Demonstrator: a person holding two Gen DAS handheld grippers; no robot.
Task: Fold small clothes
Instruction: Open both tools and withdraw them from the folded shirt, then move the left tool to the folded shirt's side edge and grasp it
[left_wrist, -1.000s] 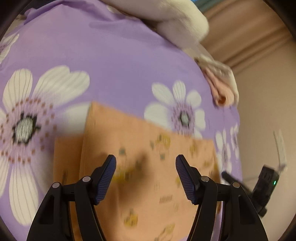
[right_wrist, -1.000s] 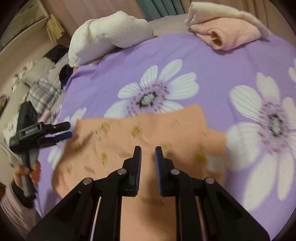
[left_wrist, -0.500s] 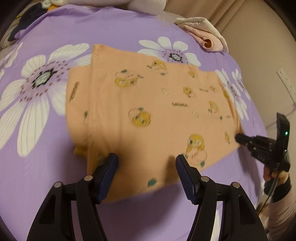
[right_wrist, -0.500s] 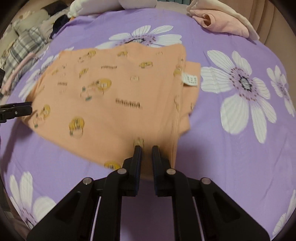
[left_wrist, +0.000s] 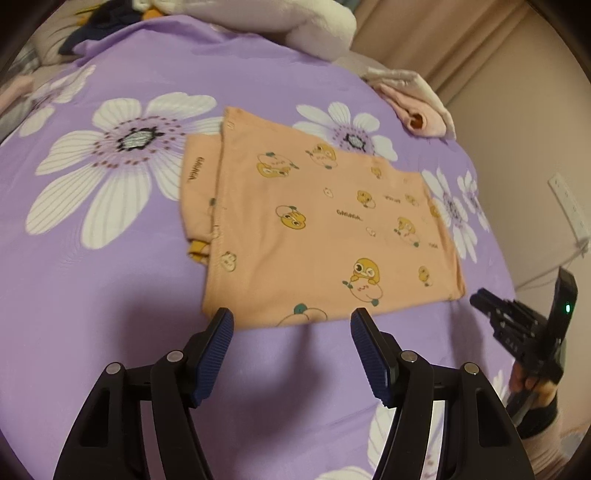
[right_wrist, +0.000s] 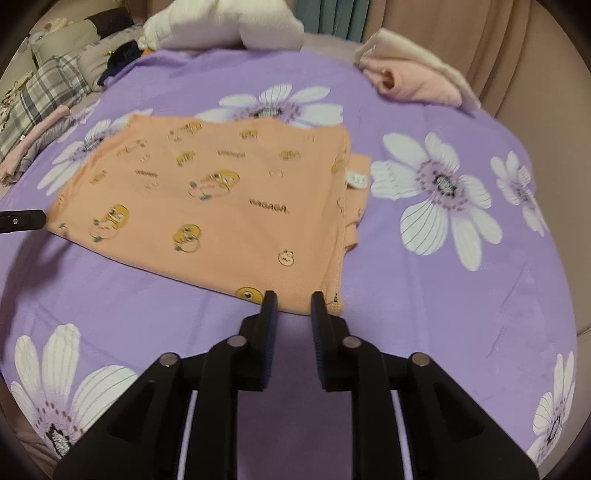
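An orange child's garment (left_wrist: 317, 229) printed with yellow cartoon faces lies folded flat on the purple flowered sheet (left_wrist: 110, 302); a folded part sticks out along its left side. My left gripper (left_wrist: 291, 321) stands open just short of its near edge, nothing between the fingers. In the right wrist view the same garment (right_wrist: 221, 206) spreads left of centre. My right gripper (right_wrist: 293, 301) sits at the near corner with its jaws opening, a narrow gap between them and the hem just beyond the tips, no cloth pinched. The right gripper also shows in the left wrist view (left_wrist: 484, 301), held by a hand.
A folded pink and cream garment (right_wrist: 413, 77) lies at the sheet's far right. A white pillow (right_wrist: 225, 26) sits at the far edge. Plaid and dark clothes (right_wrist: 48, 92) are piled far left. Curtains (right_wrist: 491, 44) hang behind. A wall socket (left_wrist: 569, 206) is on the right.
Both grippers have pulled back toward me off the garment, which now lies flat. The right gripper, shut on the garment's near edge half a second ago, has let go and parted its jaws.
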